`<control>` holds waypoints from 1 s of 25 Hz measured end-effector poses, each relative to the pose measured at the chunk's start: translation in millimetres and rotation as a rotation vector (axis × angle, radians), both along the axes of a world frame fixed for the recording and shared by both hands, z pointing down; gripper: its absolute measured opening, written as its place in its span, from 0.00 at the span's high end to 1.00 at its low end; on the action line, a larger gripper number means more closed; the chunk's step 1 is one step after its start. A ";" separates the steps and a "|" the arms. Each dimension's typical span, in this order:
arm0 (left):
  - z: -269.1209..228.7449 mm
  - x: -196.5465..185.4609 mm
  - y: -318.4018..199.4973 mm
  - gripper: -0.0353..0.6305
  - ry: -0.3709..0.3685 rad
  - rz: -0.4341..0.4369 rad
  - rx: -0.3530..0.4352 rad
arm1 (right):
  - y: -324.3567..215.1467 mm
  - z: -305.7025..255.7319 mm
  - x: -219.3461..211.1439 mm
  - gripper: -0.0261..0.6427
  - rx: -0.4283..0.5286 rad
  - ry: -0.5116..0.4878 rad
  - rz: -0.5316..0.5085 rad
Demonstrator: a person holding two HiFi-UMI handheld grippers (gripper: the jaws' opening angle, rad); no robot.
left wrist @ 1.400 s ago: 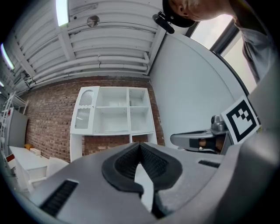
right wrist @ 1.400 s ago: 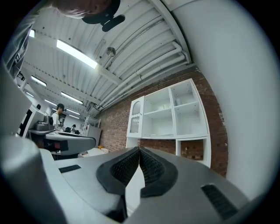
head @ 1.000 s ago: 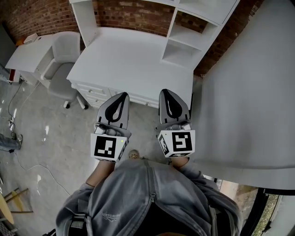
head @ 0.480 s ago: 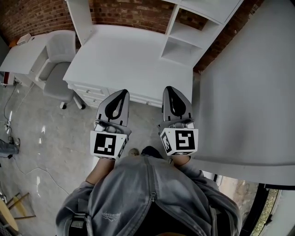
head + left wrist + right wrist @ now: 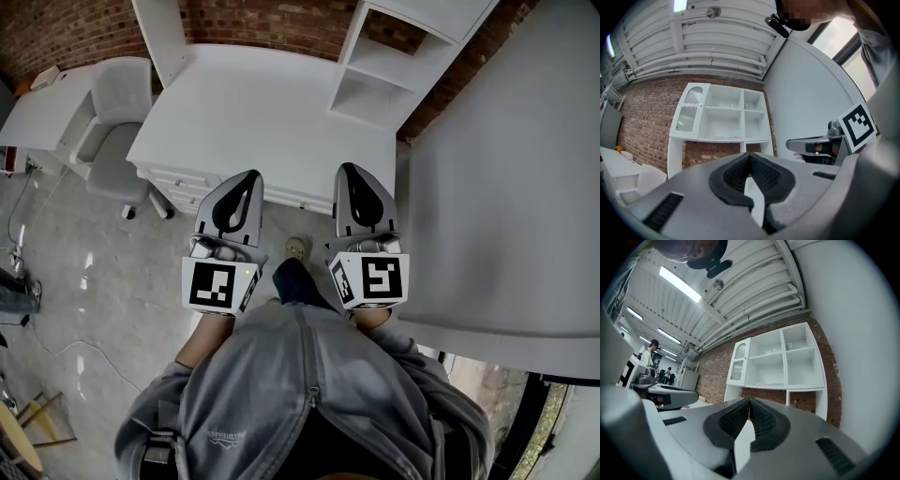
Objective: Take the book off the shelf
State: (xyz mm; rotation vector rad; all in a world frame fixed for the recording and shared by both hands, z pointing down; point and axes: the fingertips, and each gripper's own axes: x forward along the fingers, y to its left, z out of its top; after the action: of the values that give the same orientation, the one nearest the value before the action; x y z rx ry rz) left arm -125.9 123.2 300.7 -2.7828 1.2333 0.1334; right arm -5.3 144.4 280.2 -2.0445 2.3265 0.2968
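Approach step — left gripper [image 5: 249, 178] and right gripper [image 5: 346, 170] both pinched together, empty. Shelf [image 5: 783, 363] well ahead. Next I close in and spread jaws — flat pale slab there [image 5: 765, 384] is likely book.

Bright ceiling strip lights [image 5: 679, 284], sharp frames, fisheye-warped edges.
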 end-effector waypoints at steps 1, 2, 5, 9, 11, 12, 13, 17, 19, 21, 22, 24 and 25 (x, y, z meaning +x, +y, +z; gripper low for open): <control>-0.4 -0.4 -3.1 0.94 0.001 -0.002 0.005 | -3.2 -0.6 -0.4 0.92 0.007 0.000 -0.003; -1.0 -0.6 -6.6 0.94 0.002 -0.005 0.010 | -7.2 -1.0 -0.7 0.92 0.012 0.000 -0.007; -3.1 1.1 -21.3 0.94 0.007 -0.016 0.021 | -23.0 -4.7 0.0 0.92 0.029 0.004 -0.022; -3.0 8.7 -45.7 0.94 0.006 -0.018 0.023 | -49.9 -9.3 5.2 0.92 0.042 0.012 -0.032; -1.4 13.1 -60.3 0.94 0.008 -0.019 0.019 | -66.4 -6.7 9.2 0.92 0.038 0.009 -0.037; -0.2 15.5 -68.3 0.94 0.007 -0.021 0.015 | -75.1 -6.1 11.4 0.92 0.035 0.007 -0.040; 0.7 18.2 -76.8 0.94 0.006 -0.023 0.011 | -84.2 -6.2 13.7 0.92 0.034 0.006 -0.043; -0.5 32.9 -112.9 0.94 0.002 -0.031 -0.006 | -122.2 -11.0 26.5 0.92 0.033 0.010 -0.058; -3.0 43.1 -131.3 0.94 -0.008 -0.029 -0.012 | -141.9 -13.8 36.4 0.92 0.034 0.006 -0.058; -6.8 51.8 -150.2 0.94 -0.007 -0.030 -0.002 | -162.8 -16.3 44.3 0.92 0.035 0.003 -0.063; -6.5 55.5 -159.6 0.94 -0.015 -0.034 -0.011 | -173.2 -17.2 47.8 0.92 0.035 0.005 -0.067; -3.5 63.5 -177.8 0.94 -0.043 -0.044 -0.046 | -192.7 -18.9 55.4 0.92 0.034 0.012 -0.076; -2.6 67.8 -186.7 0.94 -0.051 -0.048 -0.056 | -201.7 -19.8 59.6 0.92 0.034 0.014 -0.080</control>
State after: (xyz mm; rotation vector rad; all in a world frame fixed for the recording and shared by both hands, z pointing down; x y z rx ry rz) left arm -58.1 -63.5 298.1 -2.7825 1.3097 0.0253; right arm 54.2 -57.3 260.4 -1.9356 2.3867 0.3466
